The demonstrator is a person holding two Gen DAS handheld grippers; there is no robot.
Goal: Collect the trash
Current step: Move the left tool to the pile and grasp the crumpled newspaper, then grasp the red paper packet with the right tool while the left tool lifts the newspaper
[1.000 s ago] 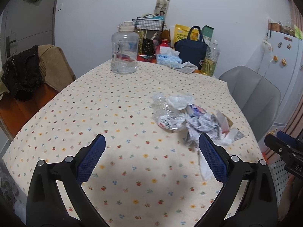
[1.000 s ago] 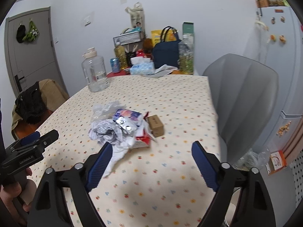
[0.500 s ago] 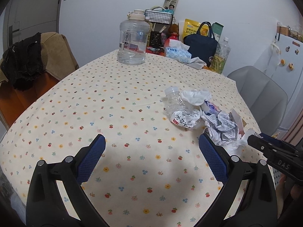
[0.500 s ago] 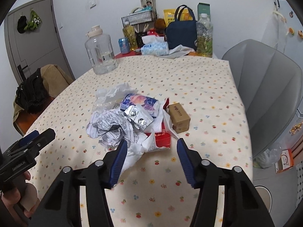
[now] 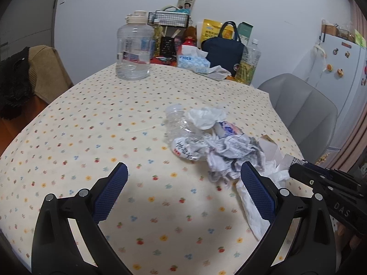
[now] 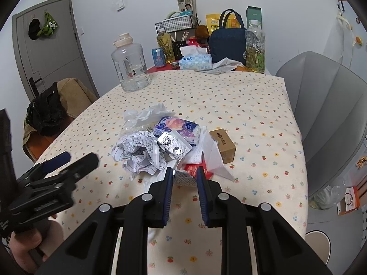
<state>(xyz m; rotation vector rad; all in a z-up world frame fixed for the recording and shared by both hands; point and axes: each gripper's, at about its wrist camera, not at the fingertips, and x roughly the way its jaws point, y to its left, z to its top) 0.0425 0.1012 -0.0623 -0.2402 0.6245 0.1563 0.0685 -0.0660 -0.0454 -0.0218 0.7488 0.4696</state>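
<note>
A heap of trash lies on the dotted tablecloth (image 5: 91, 137): a crushed clear bottle (image 5: 181, 135), crumpled printed paper (image 6: 137, 153), a blue snack wrapper (image 6: 176, 130), a silver blister pack (image 6: 172, 144), white tissue (image 5: 206, 116), a red packet (image 6: 195, 171) and a small brown box (image 6: 223, 145). My right gripper (image 6: 183, 175) has its jaws closed narrow around the near edge of the heap, on white paper and the red packet. My left gripper (image 5: 183, 176) is wide open and empty, low over the table just left of the heap.
At the table's far end stand a large clear water jug (image 5: 134, 50), a tissue box (image 6: 195, 61), a navy bag (image 6: 228, 45), an oil bottle (image 6: 254, 48) and a wire basket (image 5: 168, 19). A grey chair (image 6: 328, 105) is on the right, a brown chair with dark clothes (image 6: 45, 112) on the left.
My right gripper has moved forward to the heap and its jaws have closed from wide open to narrow around the heap's near edge. My left gripper stays open beside the heap.
</note>
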